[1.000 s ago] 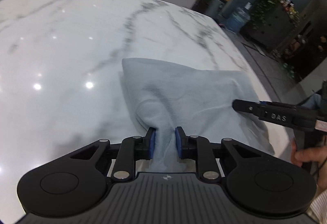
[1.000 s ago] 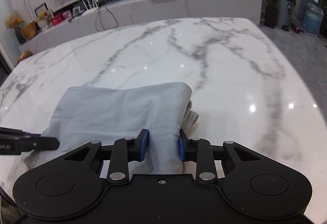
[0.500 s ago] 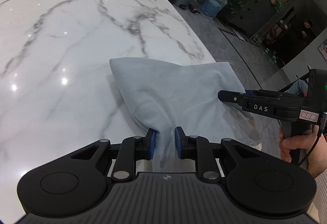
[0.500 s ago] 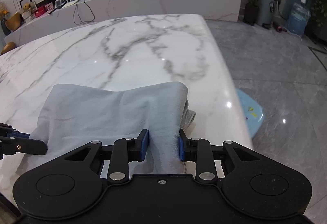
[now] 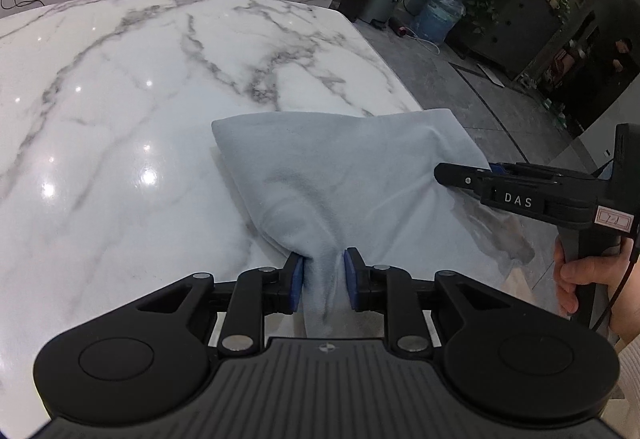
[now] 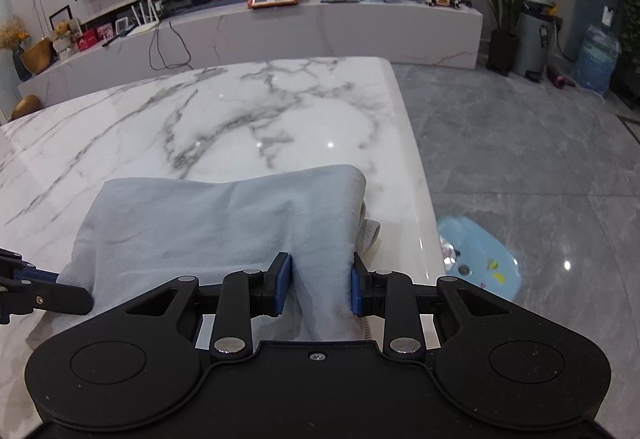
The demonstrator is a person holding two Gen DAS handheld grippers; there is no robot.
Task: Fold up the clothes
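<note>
A light blue-grey garment [image 5: 352, 175] lies folded over on the white marble table [image 5: 120, 111], near its right edge. My left gripper [image 5: 323, 279] is shut on the garment's near left part, the cloth bunched between the blue pads. My right gripper [image 6: 318, 285] is shut on the near right part of the garment [image 6: 224, 219], beside a ribbed hem [image 6: 370, 233]. The right gripper also shows in the left wrist view [image 5: 472, 175], pinching the cloth at the table's corner. The left gripper's tip shows in the right wrist view [image 6: 48, 293].
The table's right edge [image 6: 420, 179] drops to a grey tiled floor with a light blue round object [image 6: 480, 259]. A low marble console [image 6: 280, 31] with boxes, a plant [image 6: 504, 7] and a water bottle [image 6: 596, 59] stand beyond.
Both grippers have carried the garment to the right, toward the table's right edge. The cloth stays gripped in both, and its shape has hardly changed.
</note>
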